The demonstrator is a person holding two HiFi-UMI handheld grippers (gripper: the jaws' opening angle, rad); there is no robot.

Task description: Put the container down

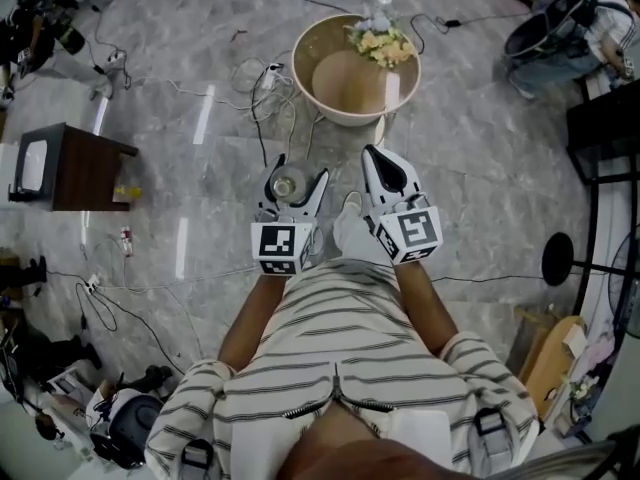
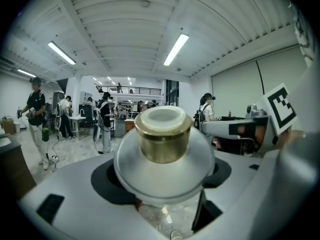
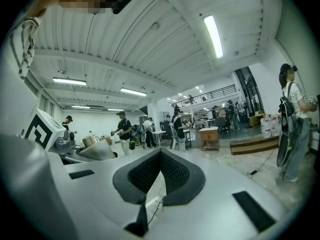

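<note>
The left hand-held gripper [image 1: 297, 175] grasps the container [image 2: 162, 136] upright, its long axis vertical and gold neck pointing up. The right hand-held gripper [image 3: 160, 154] is clenched and empty.

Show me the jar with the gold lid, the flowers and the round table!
jar [image 2: 161, 143]: left gripper view, on the side of its gold lid.
flowers [image 1: 381, 44]: head view, on the yellow blooms.
round table [image 1: 345, 83]: head view, on a bare part of its top.
</note>
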